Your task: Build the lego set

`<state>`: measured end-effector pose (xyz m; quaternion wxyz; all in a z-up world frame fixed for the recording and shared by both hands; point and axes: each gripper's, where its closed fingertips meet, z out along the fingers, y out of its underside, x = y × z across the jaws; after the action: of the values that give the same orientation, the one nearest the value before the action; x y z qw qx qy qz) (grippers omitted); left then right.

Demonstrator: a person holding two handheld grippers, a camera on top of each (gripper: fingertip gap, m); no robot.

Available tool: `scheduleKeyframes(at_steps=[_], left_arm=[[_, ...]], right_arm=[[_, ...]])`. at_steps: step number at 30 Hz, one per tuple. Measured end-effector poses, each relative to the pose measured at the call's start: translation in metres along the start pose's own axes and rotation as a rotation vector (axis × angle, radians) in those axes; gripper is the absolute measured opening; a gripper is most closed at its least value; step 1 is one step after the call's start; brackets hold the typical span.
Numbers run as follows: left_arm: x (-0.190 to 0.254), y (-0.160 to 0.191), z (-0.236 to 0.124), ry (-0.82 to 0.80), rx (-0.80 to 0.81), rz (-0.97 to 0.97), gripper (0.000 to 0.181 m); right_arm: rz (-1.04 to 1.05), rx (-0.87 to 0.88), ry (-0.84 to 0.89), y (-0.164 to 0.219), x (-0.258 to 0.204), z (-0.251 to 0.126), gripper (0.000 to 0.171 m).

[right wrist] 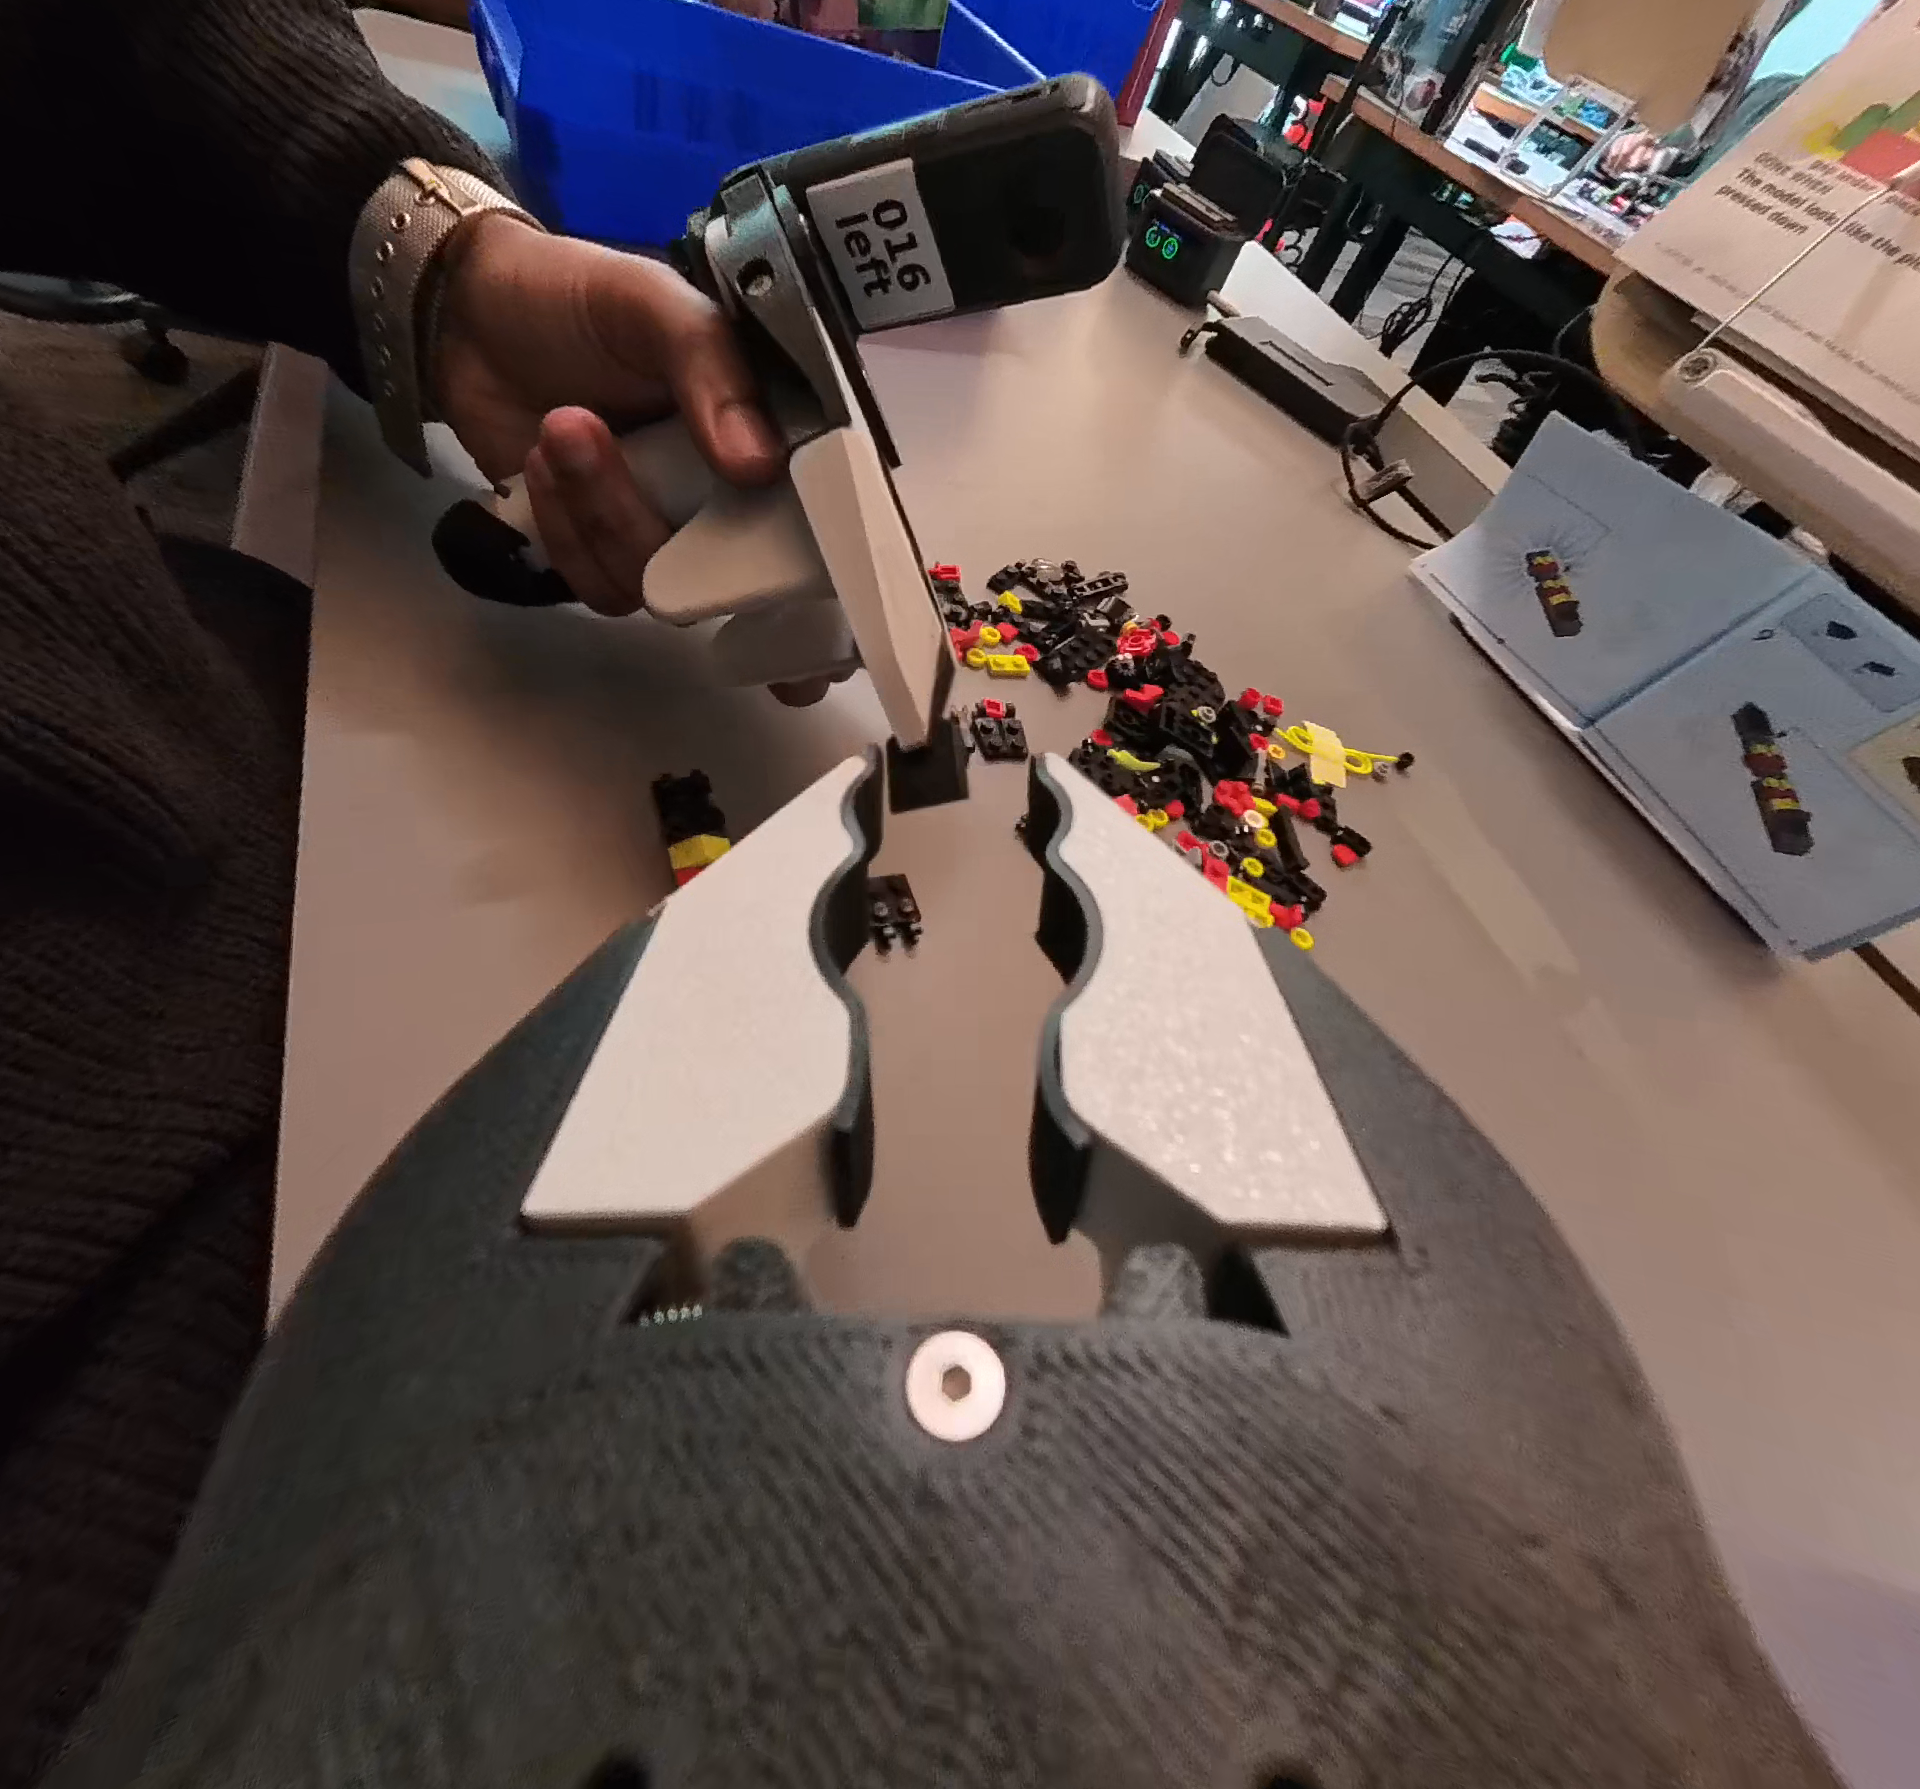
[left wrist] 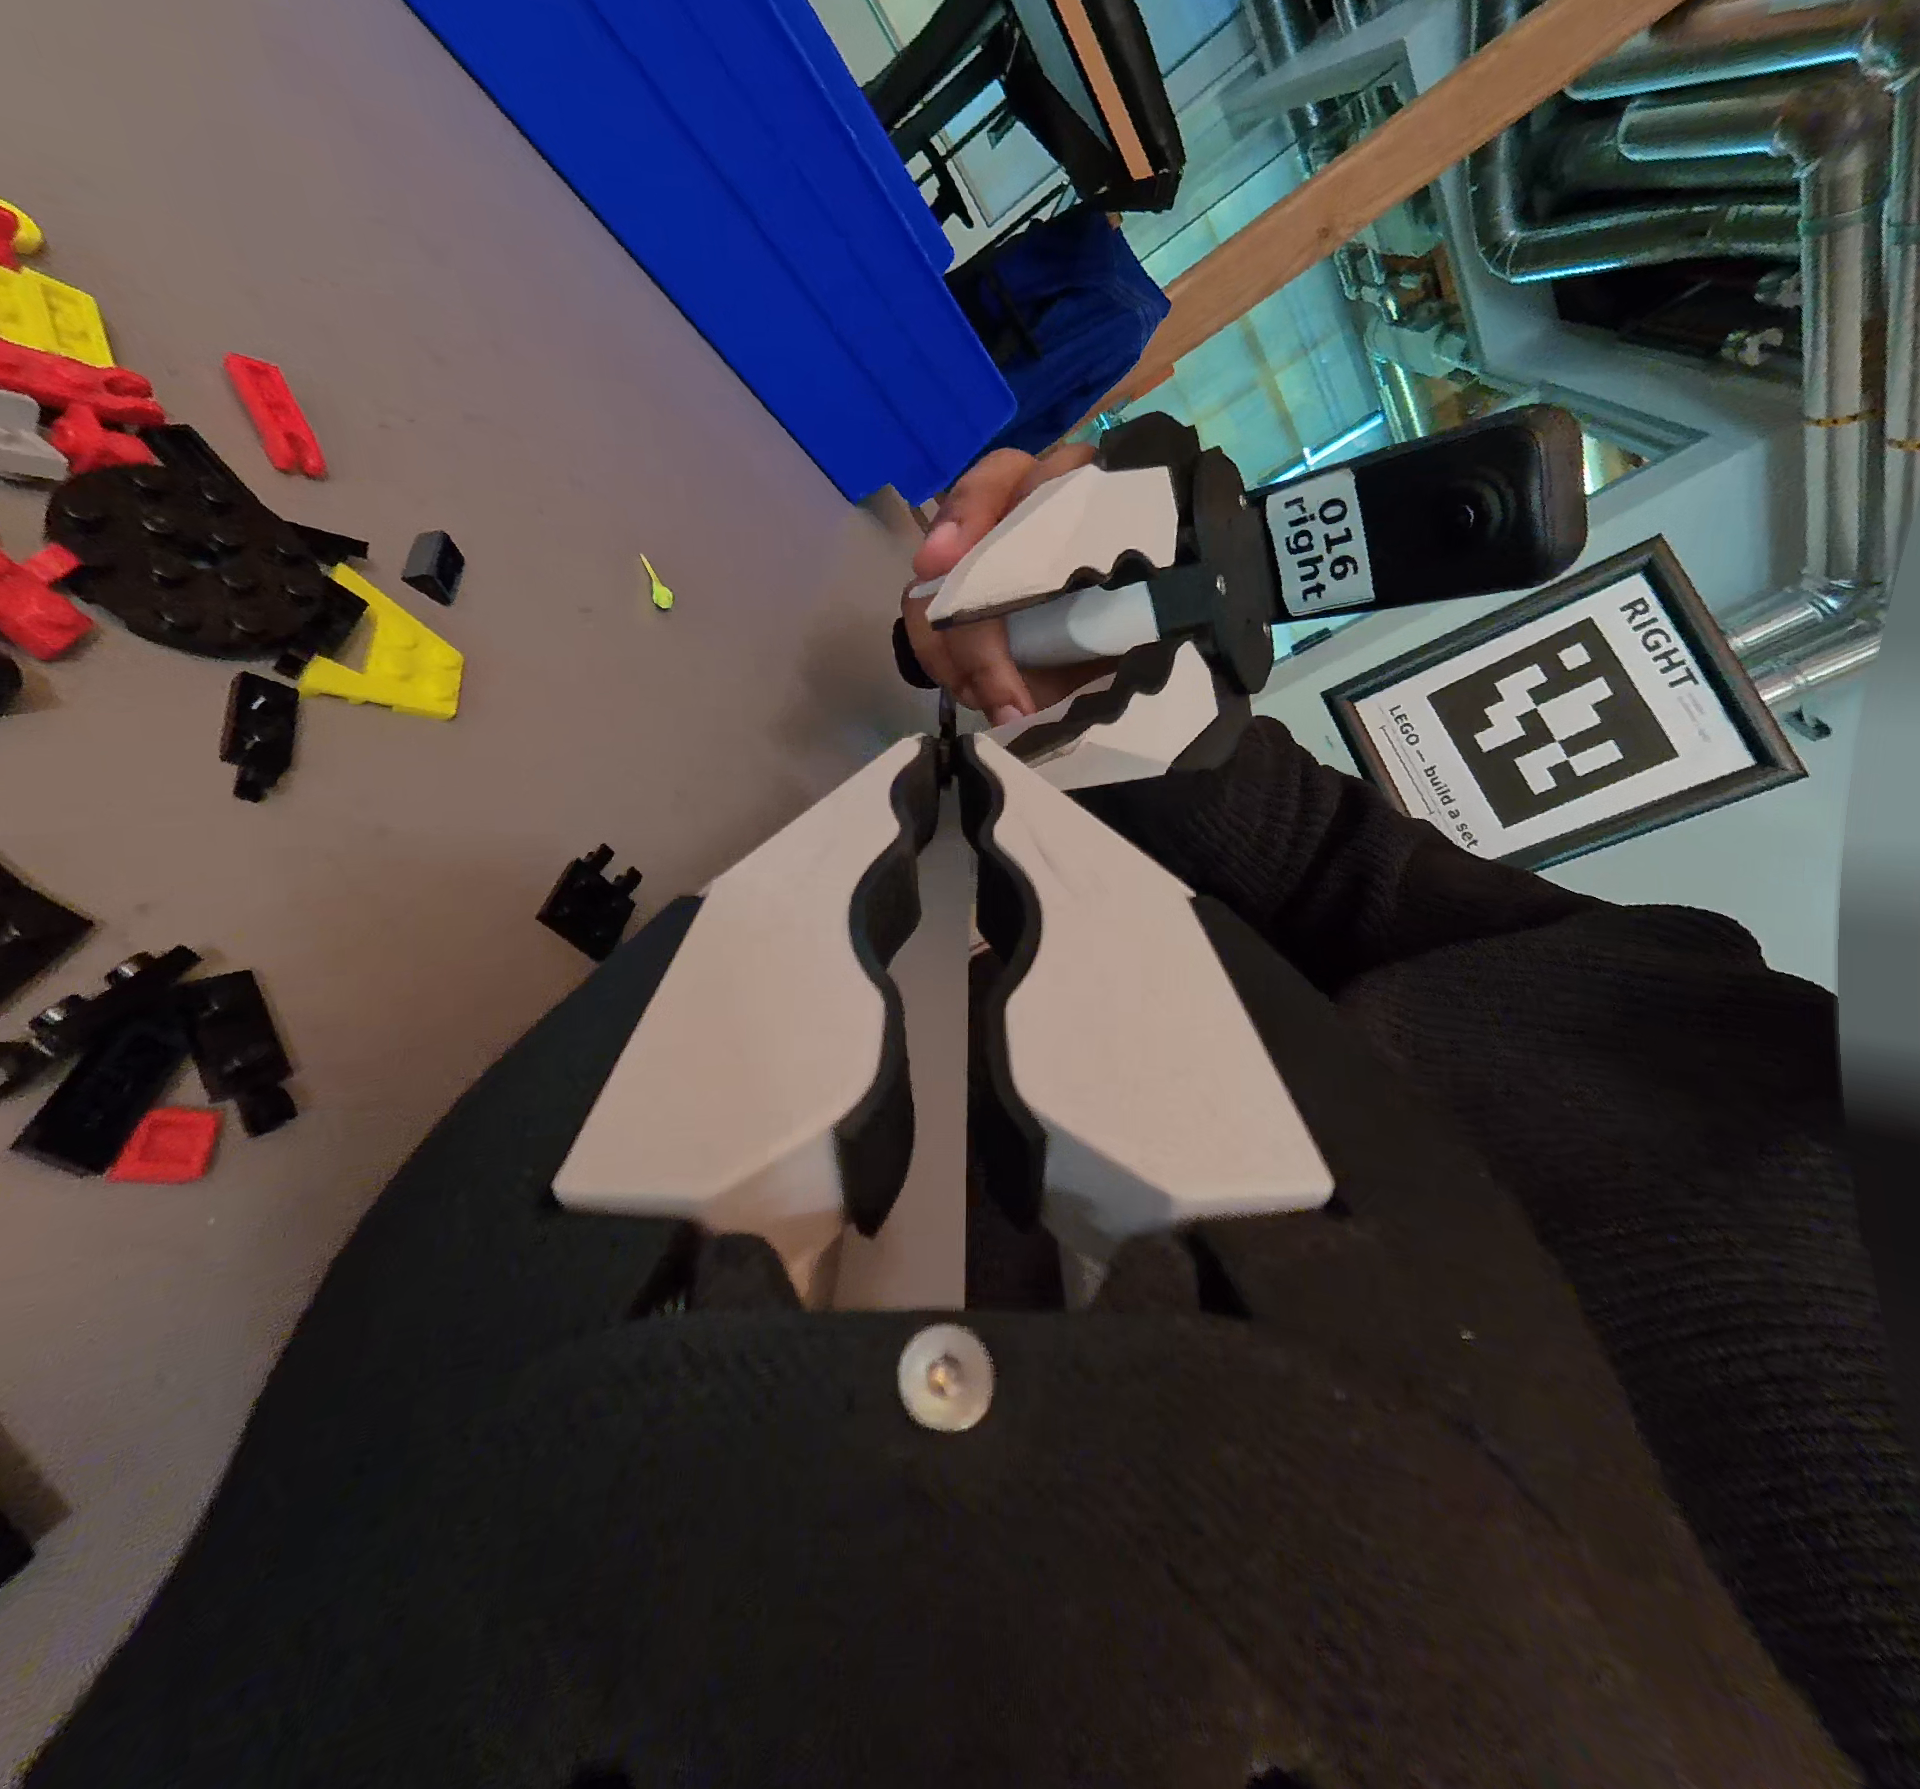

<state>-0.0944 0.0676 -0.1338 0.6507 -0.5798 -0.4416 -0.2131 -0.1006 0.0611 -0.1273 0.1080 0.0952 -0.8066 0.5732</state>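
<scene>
Right claw [right wrist: 951, 783]: lower centre of the right wrist view, fingers parted, released, nothing between them; its left fingertip [right wrist: 862, 778] sits just beside a small black brick [right wrist: 928, 771].

Left claw [left wrist: 945, 752]: centre of the left wrist view, fingers clenched together on the small black brick, of which only a thin dark sliver shows at the tips. In the right wrist view the same claw [right wrist: 914, 737] comes down from the upper left, held by a hand [right wrist: 582, 409] with a beige watch strap [right wrist: 390, 305] and a dark knitted sleeve, and the brick hangs at its tip above the grey bench [right wrist: 1143, 1064].

Loose clip piece [right wrist: 896, 911]: black, on the bench between the right claw's fingers.

Partial build [right wrist: 691, 830]: black with a yellow and red band, lying on the bench at centre left, beside the right claw's left finger.

Lego pile [right wrist: 1164, 742]: black, red and yellow pieces, scattered at centre right of the right wrist view, beyond the claws; same pile at the left edge of the left wrist view [left wrist: 197, 555].

Instruction booklet [right wrist: 1683, 679]: open, right edge.

Blue bins [right wrist: 727, 77]: top of frame, at the far side of the bench.
</scene>
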Motion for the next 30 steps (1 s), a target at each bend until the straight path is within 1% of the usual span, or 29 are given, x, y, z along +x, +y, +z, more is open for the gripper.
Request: scheduleKeyframes(at_steps=[16, 21, 24, 25, 27, 29, 30], left_arm=[[0.007, 0.000, 0.000, 0.062, -0.001, -0.062, 0.002], [0.009, -0.001, 0.000, 0.072, 0.003, -0.067, 0.002], [0.009, 0.000, 0.000, 0.069, 0.001, -0.060, 0.002], [0.007, 0.000, 0.000, 0.054, -0.002, -0.051, 0.005], [0.001, -0.001, -0.001, 0.002, -0.006, -0.013, 0.022], [-0.004, -0.003, -0.004, -0.052, -0.017, 0.076, 0.032], [-0.007, -0.004, -0.006, -0.079, -0.025, 0.137, 0.034]], right_arm=[[-0.082, 0.005, -0.001, -0.003, -0.005, -0.002, 0.021], [-0.096, 0.003, -0.005, -0.004, -0.007, -0.001, 0.014], [-0.095, -0.003, -0.015, -0.003, -0.008, -0.002, 0.014], [-0.092, -0.006, -0.019, -0.003, -0.008, -0.002, 0.014], [-0.082, -0.012, -0.015, -0.002, -0.005, -0.004, 0.014], [-0.063, -0.019, -0.021, -0.001, -0.003, -0.006, 0.014], [-0.046, -0.025, -0.032, 0.001, -0.003, -0.006, 0.014]])
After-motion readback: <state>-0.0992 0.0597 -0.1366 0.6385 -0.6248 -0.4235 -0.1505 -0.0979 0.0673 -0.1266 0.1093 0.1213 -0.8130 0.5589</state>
